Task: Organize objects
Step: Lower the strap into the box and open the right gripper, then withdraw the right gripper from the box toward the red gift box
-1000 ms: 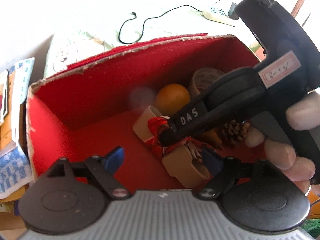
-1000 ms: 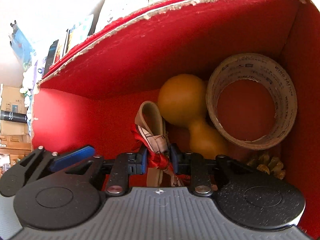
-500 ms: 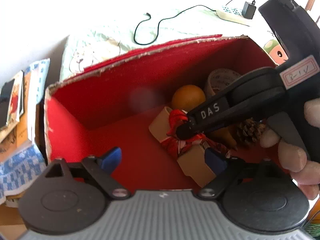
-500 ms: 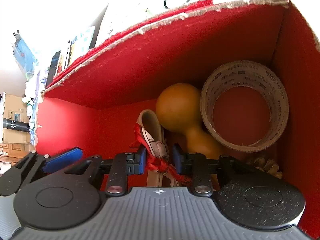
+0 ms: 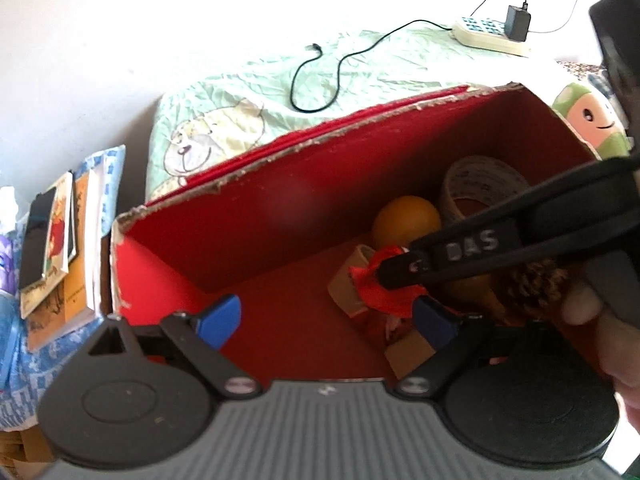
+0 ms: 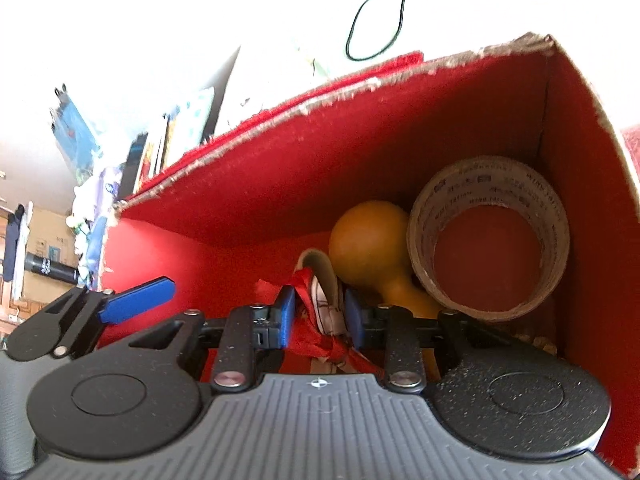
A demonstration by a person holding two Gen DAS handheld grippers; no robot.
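An open red box (image 5: 260, 220) (image 6: 320, 160) holds a yellow gourd (image 5: 404, 220) (image 6: 368, 240), a tape roll (image 5: 480, 176) (image 6: 492, 176), a pine cone (image 5: 536, 284) and a beige bundle tied with red ribbon (image 5: 348, 288) (image 6: 320, 304). Inside the box, my right gripper (image 6: 320, 316) (image 5: 390, 276) is shut on the ribboned bundle, next to the gourd. My left gripper (image 5: 326, 320) hovers open over the box's near side, nothing between its pads. One of its blue fingers (image 6: 138, 304) shows in the right wrist view.
The box sits on a pale green quilt (image 5: 240, 120). A black cable (image 5: 320, 80) and a power strip (image 5: 488, 32) lie behind it. A stack of books (image 5: 60, 240) is at the left, a plush toy (image 5: 588, 120) at the right. A hand (image 5: 580, 304) holds the right gripper.
Both views have drawn back from the box, so more of its rim and surroundings shows. The right gripper keeps its hold on the ribboned bundle. The left gripper stays open.
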